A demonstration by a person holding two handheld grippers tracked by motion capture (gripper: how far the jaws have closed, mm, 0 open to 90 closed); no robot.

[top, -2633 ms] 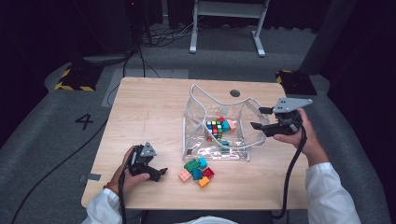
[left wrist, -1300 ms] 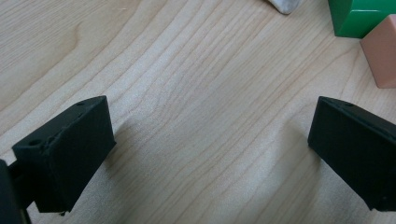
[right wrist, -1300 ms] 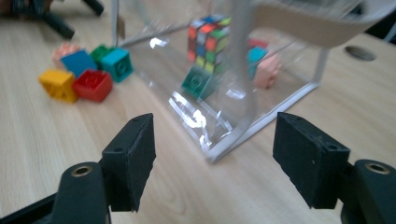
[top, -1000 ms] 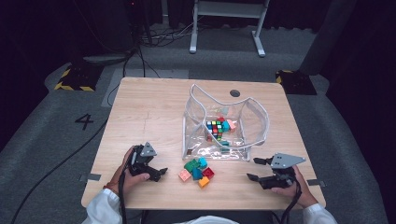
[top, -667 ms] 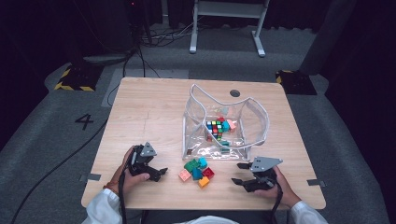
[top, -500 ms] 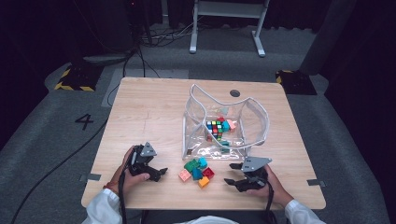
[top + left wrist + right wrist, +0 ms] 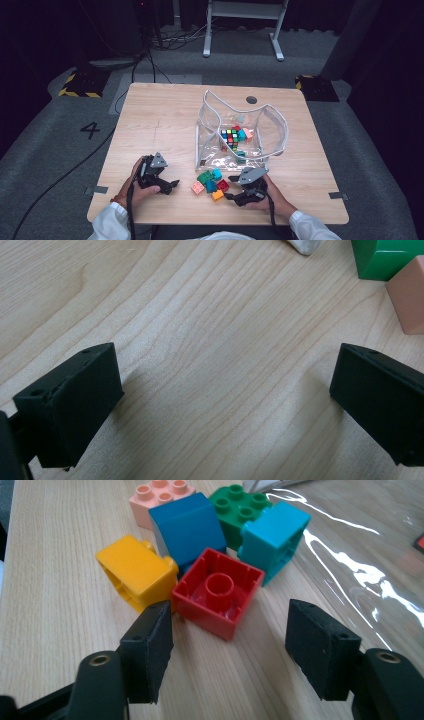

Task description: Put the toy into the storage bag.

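On the wooden bench (image 7: 165, 125) we see our right tool (image 7: 227, 630) gaping just short of the red brick (image 7: 218, 592), our left tool (image 7: 220, 405) resting open on bare wood.

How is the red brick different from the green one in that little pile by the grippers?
The red brick lies flipped, its hollow underside facing up; the green brick sits studs up. The red brick is nearest the right gripper, just ahead of its open jaws; the green brick lies at the pile's far side, beside the clear bag. Both are plastic toy bricks resting on the wooden table.
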